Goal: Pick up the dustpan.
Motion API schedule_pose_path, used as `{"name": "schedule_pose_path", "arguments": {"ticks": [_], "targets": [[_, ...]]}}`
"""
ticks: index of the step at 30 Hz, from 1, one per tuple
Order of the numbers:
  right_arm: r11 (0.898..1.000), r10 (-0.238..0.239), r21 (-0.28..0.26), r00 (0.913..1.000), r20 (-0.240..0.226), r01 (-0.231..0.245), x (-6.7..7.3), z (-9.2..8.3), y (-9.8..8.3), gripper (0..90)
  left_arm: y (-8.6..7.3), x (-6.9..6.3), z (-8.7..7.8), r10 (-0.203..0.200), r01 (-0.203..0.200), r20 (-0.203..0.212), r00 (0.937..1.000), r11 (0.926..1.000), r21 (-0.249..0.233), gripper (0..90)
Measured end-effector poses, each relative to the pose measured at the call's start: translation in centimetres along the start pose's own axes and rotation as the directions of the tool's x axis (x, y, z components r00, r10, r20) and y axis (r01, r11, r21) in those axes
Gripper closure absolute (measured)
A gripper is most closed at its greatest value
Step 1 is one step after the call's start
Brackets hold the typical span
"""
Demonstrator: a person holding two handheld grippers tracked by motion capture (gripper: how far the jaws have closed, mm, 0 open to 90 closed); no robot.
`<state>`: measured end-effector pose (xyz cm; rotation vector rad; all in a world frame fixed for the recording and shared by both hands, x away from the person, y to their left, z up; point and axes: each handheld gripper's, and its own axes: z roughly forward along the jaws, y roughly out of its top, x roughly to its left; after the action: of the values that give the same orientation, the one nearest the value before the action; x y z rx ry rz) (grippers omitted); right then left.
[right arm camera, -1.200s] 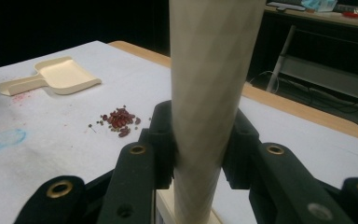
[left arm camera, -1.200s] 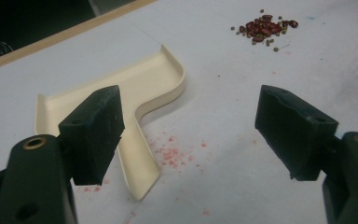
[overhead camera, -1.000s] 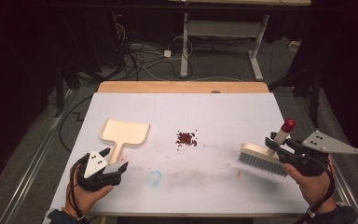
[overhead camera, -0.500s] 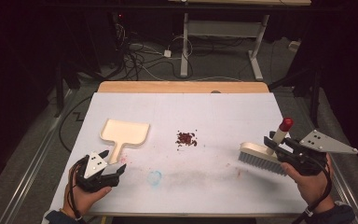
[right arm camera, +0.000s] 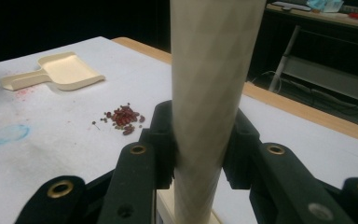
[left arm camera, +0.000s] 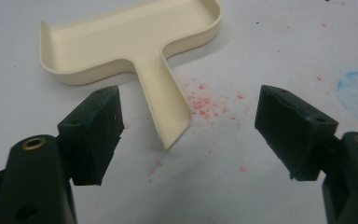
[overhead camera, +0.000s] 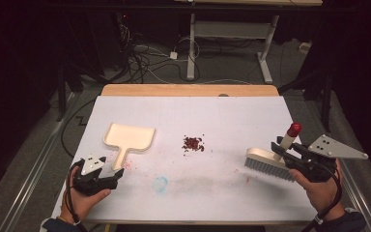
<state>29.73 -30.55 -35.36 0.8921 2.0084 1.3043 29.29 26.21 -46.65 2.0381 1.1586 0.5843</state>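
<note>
A cream dustpan (overhead camera: 128, 137) lies flat at the table's left, its handle pointing toward the near edge. My left gripper (overhead camera: 115, 172) sits low just short of that handle. In the left gripper view its jaws stand open on either side of the handle end (left arm camera: 170, 126), not touching it. A small pile of red beans (overhead camera: 193, 143) lies mid-table. My right gripper (overhead camera: 282, 148) is shut on the cream, red-tipped handle (right arm camera: 209, 93) of a brush (overhead camera: 265, 163). The brush's grey bristles rest on the table at the right.
The white table cover (overhead camera: 188, 111) carries a blue smudge (overhead camera: 160, 183) near the front and reddish dust beside the dustpan handle. A wooden strip (overhead camera: 188, 90) edges the far side. Cables and a desk frame lie on the dark floor beyond.
The left gripper has drifted slightly to the left, still open near the dustpan handle. The right gripper and the brush have stayed put.
</note>
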Motion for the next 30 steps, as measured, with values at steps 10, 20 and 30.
{"name": "schedule_pose_path", "arguments": {"ticks": [10,20,30], "targets": [[1.0,-0.006,0.007,1.0,-0.003,0.006,0.2,0.2,0.0,69.8,1.1,1.1,2.2,-0.041,0.045,-0.04,0.9984,0.9928,0.111,23.6],[1.0,-0.002,0.018,0.9999,-0.014,0.002,0.3,0.5,-0.1,69.8,3.0,1.9,6.0,-0.088,0.095,-0.043,0.9951,0.9745,0.203,29.5],[1.0,0.0,0.015,0.9999,-0.014,0.0,0.3,0.4,-0.2,69.8,3.3,1.7,7.4,-0.182,0.191,-0.067,0.981,0.9667,0.17,44.4]]}}
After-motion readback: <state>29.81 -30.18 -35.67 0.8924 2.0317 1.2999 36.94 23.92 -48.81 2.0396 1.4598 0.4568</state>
